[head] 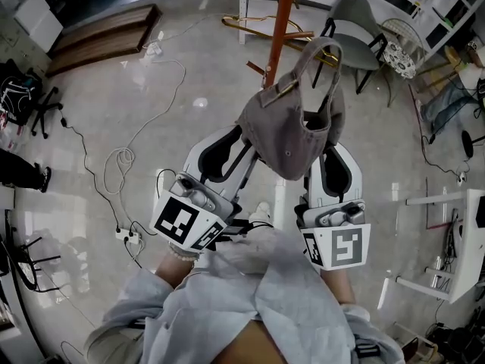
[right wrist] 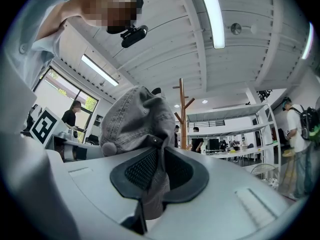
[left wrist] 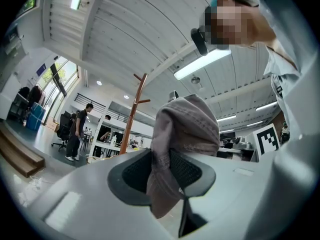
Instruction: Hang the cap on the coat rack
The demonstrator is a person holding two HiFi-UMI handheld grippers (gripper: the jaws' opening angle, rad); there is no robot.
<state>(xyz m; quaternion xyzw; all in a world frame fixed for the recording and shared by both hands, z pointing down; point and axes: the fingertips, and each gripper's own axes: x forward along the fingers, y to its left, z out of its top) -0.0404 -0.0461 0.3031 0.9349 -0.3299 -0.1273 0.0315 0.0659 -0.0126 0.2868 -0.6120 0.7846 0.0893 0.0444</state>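
Status: cap lifted, not yet hung.

The soft grey cotton cap is in the air between the two grippers and is carried by both.

- Left gripper: jaws nearly together, pads pinching a fold of the cap's edge.
- Right gripper: likewise, the narrow gap between its jaws filled with cap fabric just below a small buckle.

The reddish-brown wooden coat rack, a pole with short angled pegs, stands on the far side of the cap. Both gripper views show it beyond the cap and apart from it. In the head view the cap's back strap loop overlaps the pole, but contact cannot be judged there.

Judgement: pick-up done. Left to do: carry the cap to a peg, slip the strap or crown over it, then release both grips.
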